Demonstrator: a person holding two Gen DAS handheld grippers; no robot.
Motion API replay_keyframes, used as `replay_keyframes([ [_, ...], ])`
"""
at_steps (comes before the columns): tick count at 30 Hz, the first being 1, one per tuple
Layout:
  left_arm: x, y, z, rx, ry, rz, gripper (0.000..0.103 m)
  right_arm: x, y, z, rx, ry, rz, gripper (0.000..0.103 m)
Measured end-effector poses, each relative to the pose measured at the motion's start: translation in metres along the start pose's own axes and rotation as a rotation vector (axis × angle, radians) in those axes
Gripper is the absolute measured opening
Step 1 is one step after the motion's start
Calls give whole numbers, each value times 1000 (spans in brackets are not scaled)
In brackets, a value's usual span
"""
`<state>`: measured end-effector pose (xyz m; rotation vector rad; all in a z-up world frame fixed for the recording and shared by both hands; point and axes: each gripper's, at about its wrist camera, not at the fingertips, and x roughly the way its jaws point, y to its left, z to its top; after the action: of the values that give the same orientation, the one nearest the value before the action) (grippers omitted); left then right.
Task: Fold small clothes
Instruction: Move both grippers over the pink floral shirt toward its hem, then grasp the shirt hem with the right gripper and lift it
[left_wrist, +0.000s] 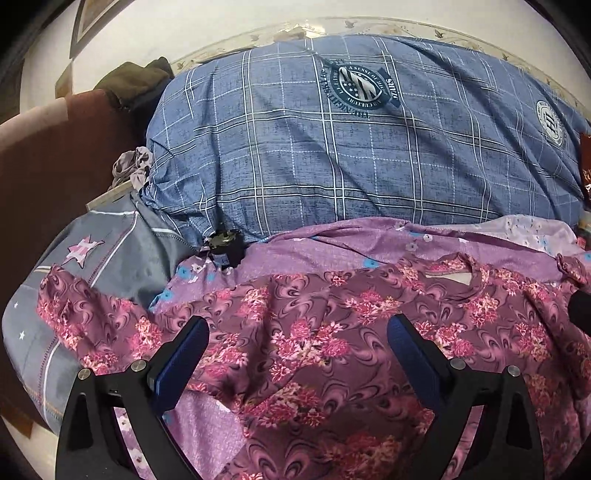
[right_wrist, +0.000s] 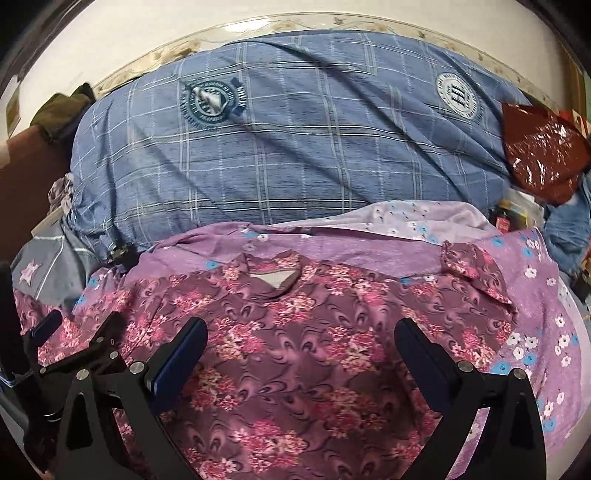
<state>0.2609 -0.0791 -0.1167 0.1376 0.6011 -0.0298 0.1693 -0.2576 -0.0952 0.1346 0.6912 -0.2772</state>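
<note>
One floral top (right_wrist: 295, 350) lies spread flat, neckline (right_wrist: 275, 277) away from the cameras, on a purple sheet (right_wrist: 528, 295) that covers the bed. One sleeve (right_wrist: 472, 269) reaches out to the right; the other (left_wrist: 74, 295) drapes left over a grey pillow (left_wrist: 110, 251) with a star on it. No fold shows in the garment, so the step in hand appears to be the start: the top is laid out and awaits its first fold.

Two hand-held grippers hover over the lower half of the top. The left hand-held gripper (left_wrist: 297, 343) has its jaws wide apart and holds nothing. The right hand-held gripper (right_wrist: 301, 343) is likewise spread wide and empty. In the right wrist view the left tool shows at the left edge.

The next move probably calls for each gripper to descend and pinch cloth at a sleeve or side edge, taking the top alone and not the sheet beneath.

Count: one top, two sleeves, two grippers. Beyond lie one blue plaid quilt (left_wrist: 332, 147) bearing two round badges, one dark red bag (right_wrist: 543, 155), and one olive cloth (left_wrist: 140, 81).
</note>
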Motion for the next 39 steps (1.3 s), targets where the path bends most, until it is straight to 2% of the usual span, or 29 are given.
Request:
replay_keyframes([
  [11,10,1,6,-29,32,-35,97,6,13,4,-37,6,0,101],
  [30,33,-25,7,4,86,-32,97,32,-14,1,16,49,13,101],
  [36,39,-30,5,19,103,-32,97,40,-34,0,32,68,7,101],
  [39,41,-31,5,26,113,-28,97,48,-68,3,63,78,-8,101],
])
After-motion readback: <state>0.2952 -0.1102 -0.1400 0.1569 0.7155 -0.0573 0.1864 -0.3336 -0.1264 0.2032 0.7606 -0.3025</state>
